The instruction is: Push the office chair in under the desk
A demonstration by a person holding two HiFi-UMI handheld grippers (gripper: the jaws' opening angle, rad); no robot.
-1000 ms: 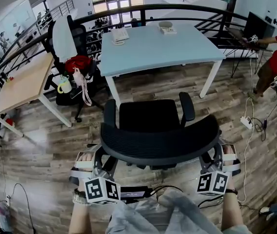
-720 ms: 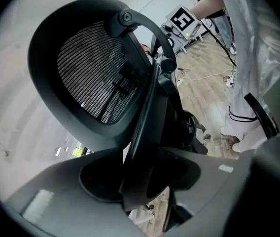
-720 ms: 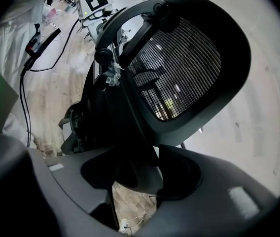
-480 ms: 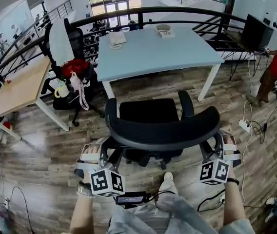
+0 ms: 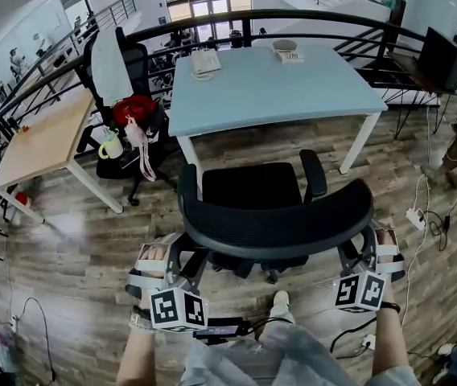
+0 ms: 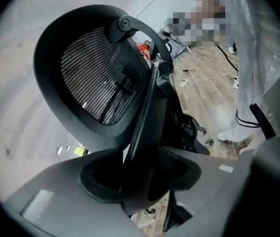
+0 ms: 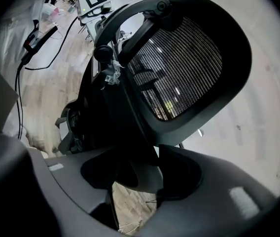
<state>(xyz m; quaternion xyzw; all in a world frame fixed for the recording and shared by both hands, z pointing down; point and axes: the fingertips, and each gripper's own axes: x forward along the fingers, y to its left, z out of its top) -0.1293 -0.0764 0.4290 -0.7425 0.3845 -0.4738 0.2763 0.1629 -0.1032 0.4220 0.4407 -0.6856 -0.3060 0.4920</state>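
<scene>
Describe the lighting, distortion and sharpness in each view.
Head view: even daylight, sharp, fisheye bowing the railing and blue desk; a pale sheen on the floor. Left gripper view: black round vignette, the left gripper close, dim and soft, clamped on the office chair, its mesh backlit. Right gripper view: the same, right gripper dark and soft on the chair's frame.

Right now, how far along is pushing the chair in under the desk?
Done: both grips are made. The left tongs and right tongs are each closed on the frame of the chair behind its backrest. In hand: the chair faces the desk, roughly lined up between its legs. Left: the seat stands short of the desk's near edge, with floor showing between, so the whole push in remains.
</scene>
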